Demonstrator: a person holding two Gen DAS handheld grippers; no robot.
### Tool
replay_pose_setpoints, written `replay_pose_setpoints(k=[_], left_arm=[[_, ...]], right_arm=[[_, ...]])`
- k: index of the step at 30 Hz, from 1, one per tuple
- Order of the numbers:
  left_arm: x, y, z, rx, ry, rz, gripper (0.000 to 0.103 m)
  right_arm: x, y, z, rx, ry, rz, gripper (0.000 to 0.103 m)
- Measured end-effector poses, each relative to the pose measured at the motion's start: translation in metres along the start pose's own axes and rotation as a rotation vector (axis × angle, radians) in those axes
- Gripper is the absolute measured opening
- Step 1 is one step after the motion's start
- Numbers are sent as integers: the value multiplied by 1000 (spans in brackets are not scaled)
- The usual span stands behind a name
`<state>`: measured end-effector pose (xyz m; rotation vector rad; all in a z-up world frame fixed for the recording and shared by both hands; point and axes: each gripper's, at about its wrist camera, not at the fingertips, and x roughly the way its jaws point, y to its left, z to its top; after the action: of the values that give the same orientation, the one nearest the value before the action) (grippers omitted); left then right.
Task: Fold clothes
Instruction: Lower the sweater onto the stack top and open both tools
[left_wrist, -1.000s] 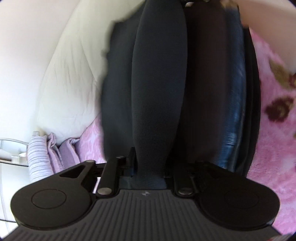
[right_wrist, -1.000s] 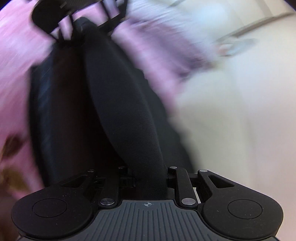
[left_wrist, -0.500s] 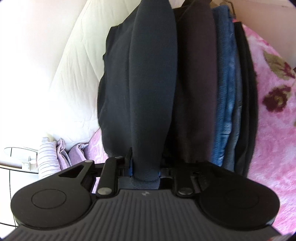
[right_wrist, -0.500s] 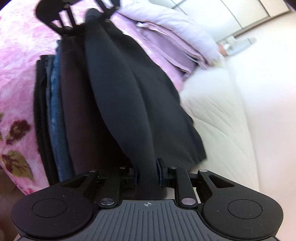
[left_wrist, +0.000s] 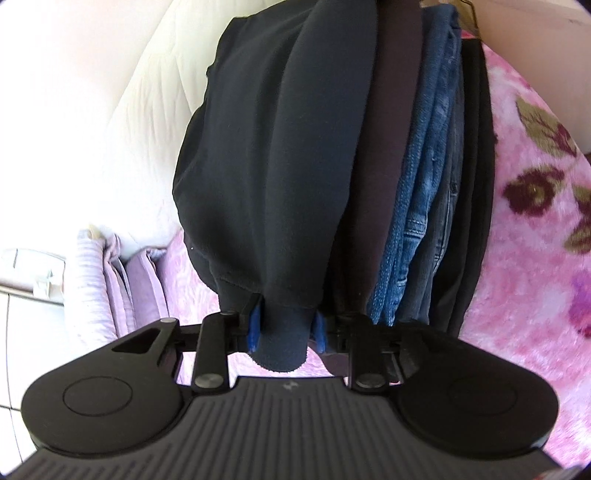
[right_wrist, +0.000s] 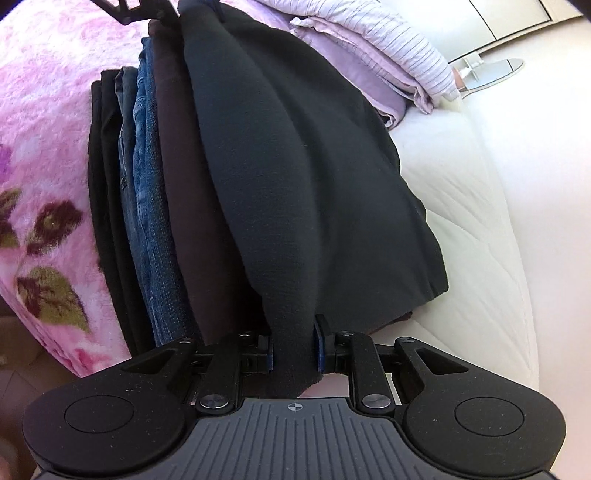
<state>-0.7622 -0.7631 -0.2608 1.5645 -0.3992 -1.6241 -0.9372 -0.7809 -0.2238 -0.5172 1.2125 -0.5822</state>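
Left tool (left_wrist: 286, 328) and right tool (right_wrist: 293, 347) each clamp one end of the black garment (right_wrist: 295, 177), left jaws just easing wider. Folded span hangs taut over clothes stack (right_wrist: 147, 206) at the bed's (right_wrist: 44, 122) pink-blanketed edge, likely for stacking

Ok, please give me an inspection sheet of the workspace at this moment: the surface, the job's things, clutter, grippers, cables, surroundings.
Surface: pink floral blanket beside a cream mattress.
Job's things: dark garment stretched between both grippers, over a stack of folded clothes.
Clutter: lilac folded laundry.
Grippers: left gripper and right gripper each shut on the dark garment; the left's jaws have just been opening.
Cables: nothing seen.
Surroundings: white furniture.
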Motion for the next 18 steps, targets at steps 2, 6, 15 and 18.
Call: replay_pose_setpoints(k=[2,6,15,18], left_arm=[[-1,3,3,-21,14,-14,22],[-9,7,4,-70,32,-32,22],[-70,39,-50,-449,81,-91,24],[-90,42,-64,-639,69,-140,29]], right_arm=[[6,4,4,12,4,-5,20],[19,17,17,26,11,-3,20],[-16,22,16,237,115,-41,20],[-48,23,13,448,153,-39,20]])
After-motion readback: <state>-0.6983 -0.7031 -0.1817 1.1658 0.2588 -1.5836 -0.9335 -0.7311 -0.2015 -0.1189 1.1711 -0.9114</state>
